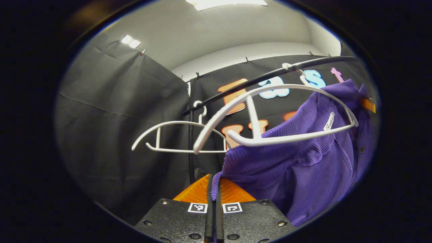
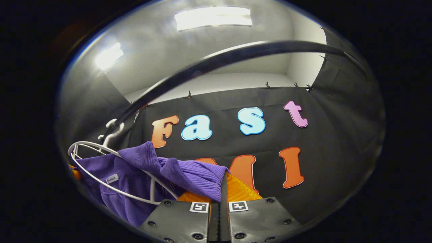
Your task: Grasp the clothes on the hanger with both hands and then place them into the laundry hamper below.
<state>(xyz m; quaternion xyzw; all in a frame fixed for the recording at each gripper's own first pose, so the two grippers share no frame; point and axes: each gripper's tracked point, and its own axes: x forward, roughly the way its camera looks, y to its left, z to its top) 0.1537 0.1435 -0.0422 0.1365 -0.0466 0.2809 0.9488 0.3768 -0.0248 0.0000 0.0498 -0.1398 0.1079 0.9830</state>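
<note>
Purple ribbed shirt (image 1: pixel 303 168) hangs half off the near white plastic hanger (image 1: pixel 270 114) on the black rail (image 1: pixel 270 74). Left gripper (image 1: pixel 213 189) and right gripper (image 2: pixel 221 189) each pinch a shoulder edge. Fabric could snag the hanger arm, dragging it along.

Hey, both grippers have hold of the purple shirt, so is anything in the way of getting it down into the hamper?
Yes. The white hanger is partly inside the purple shirt and hooked on the black rail, so it holds the collar side up. The hamper isn't visible.
</note>
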